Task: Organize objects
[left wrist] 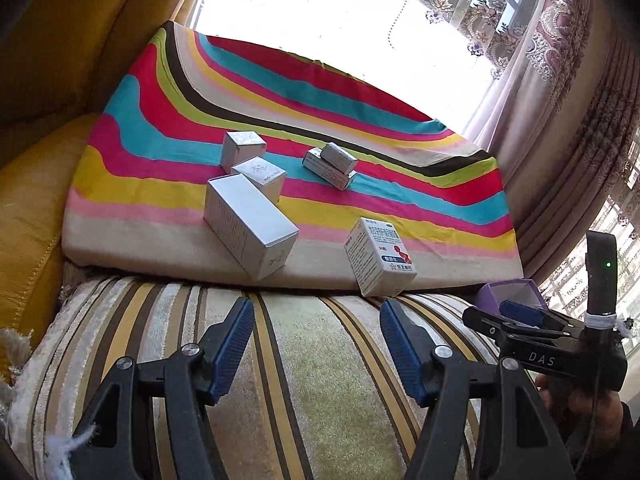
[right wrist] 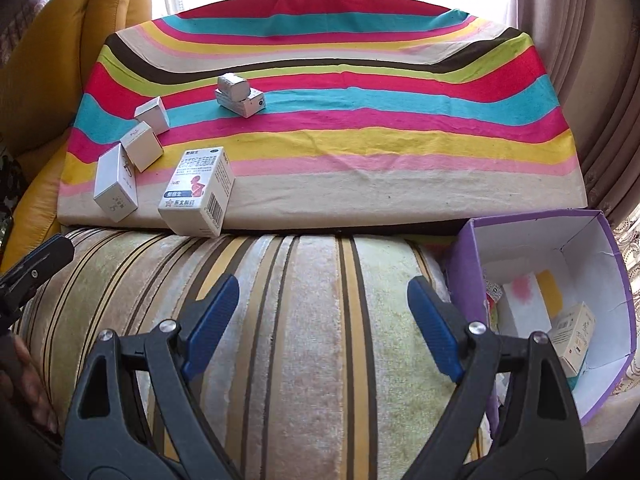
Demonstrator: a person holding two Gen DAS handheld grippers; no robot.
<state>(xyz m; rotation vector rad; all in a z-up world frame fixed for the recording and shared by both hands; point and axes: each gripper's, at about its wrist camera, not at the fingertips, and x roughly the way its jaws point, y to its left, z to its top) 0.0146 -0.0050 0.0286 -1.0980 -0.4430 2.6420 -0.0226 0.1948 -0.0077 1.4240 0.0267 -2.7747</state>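
Several small white boxes lie on a rainbow-striped cushion [left wrist: 360, 120] [right wrist: 400, 120]. A medicine box with a red figure [left wrist: 378, 256] [right wrist: 198, 192] stands at the cushion's front edge. A long silver box [left wrist: 248, 224] [right wrist: 114, 184], two cube boxes [left wrist: 260, 176] [right wrist: 142, 148] and a stacked pair [left wrist: 330, 162] [right wrist: 240, 94] lie behind it. A purple box [right wrist: 468, 264] [left wrist: 490, 294] at the right holds a small carton [right wrist: 572, 334]. My left gripper [left wrist: 316, 344] is open and empty. My right gripper [right wrist: 322, 320] is open and empty; it also shows in the left wrist view [left wrist: 520, 316].
Both grippers hover over a striped velvet sofa arm [left wrist: 320, 380] [right wrist: 312, 320]. Yellow cushions [left wrist: 32, 200] [right wrist: 48, 80] sit to the left. Curtains [left wrist: 560, 120] [right wrist: 580, 60] hang at the right in front of a bright window.
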